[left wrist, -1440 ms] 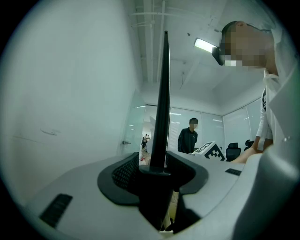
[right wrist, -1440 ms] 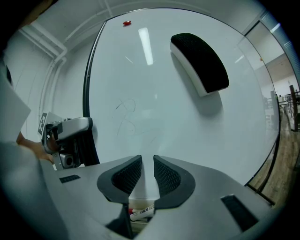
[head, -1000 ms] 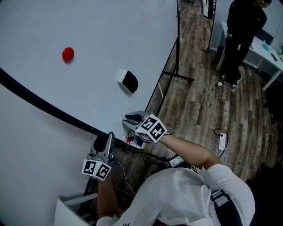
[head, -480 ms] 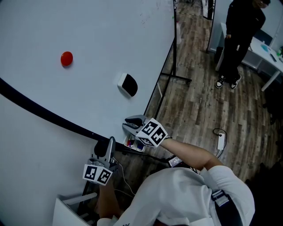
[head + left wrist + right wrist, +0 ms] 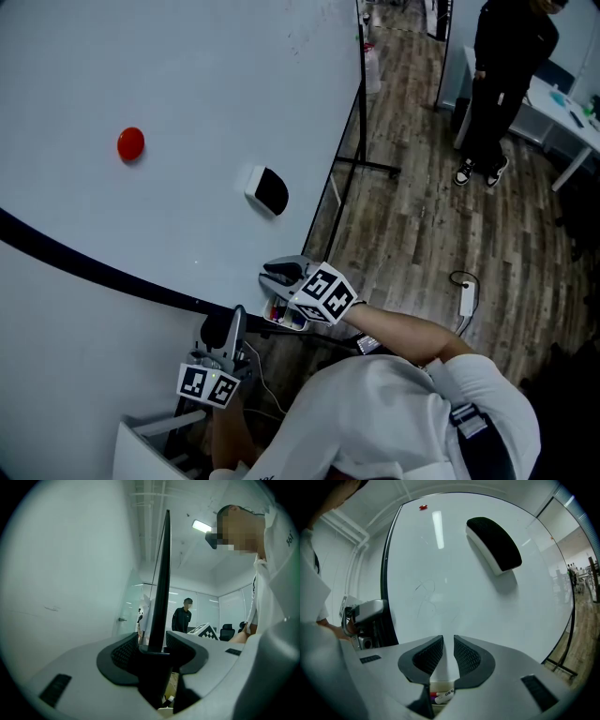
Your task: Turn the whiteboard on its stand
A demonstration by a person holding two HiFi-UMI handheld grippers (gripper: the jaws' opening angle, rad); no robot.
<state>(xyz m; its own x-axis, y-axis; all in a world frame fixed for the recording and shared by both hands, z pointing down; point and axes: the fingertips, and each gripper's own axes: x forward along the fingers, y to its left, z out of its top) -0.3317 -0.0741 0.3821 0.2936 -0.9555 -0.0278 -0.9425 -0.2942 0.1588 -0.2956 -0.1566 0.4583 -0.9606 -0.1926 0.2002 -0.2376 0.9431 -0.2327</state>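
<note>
In the head view, the board (image 5: 187, 84) is seen tilted on its stand, with a red magnet (image 5: 130, 143) and an eraser (image 5: 268, 190) stuck to it; its black frame (image 5: 103, 251) is held by the left gripper (image 5: 231, 323), its lower edge by the right gripper (image 5: 277, 274), just above a tray (image 5: 284, 317). In the left gripper view, the jaws are clamped on the frame. In the right gripper view, the jaws are closed on a thin pale strip of the board's edge, and markers (image 5: 443, 696) are seen below
</note>
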